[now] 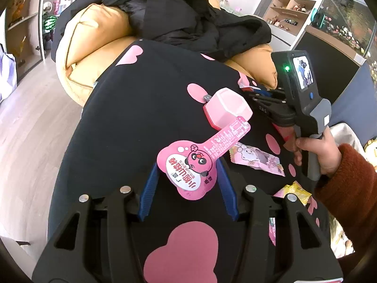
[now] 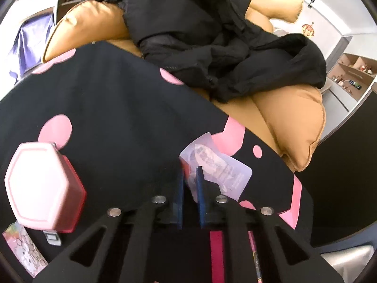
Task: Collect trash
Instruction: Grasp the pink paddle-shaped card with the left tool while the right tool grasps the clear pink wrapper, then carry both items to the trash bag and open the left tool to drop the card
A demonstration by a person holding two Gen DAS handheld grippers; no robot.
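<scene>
I am mid-pickup: my right claw (image 2: pixel 190 176) is pinched nearly shut on a clear wrapper (image 2: pixel 221 169) near the desk's (image 2: pixel 113 89) far right edge, my left claw (image 1: pixel 187 179) half open around a pink wrapper (image 1: pixel 190 165) mid-desk, so next I must lift both toward a bin I cannot see.

Even indoor daylight, strong fisheye warp, some motion blur

Both views are bright and soft-lit, with no hard shadows on the black cloth (image 1: pixel 122 122) ahead of the jaws. The white wall (image 2: pixel 334 7) far beyond and right of the jaws is nearly washed out. Lines bow towards the dark round corners. The left wrist view is sharp; in the right wrist view the pink box (image 2: pixel 42 188) left of the jaws and the clear packet (image 2: pixel 226 172) between them look smeared.
</scene>
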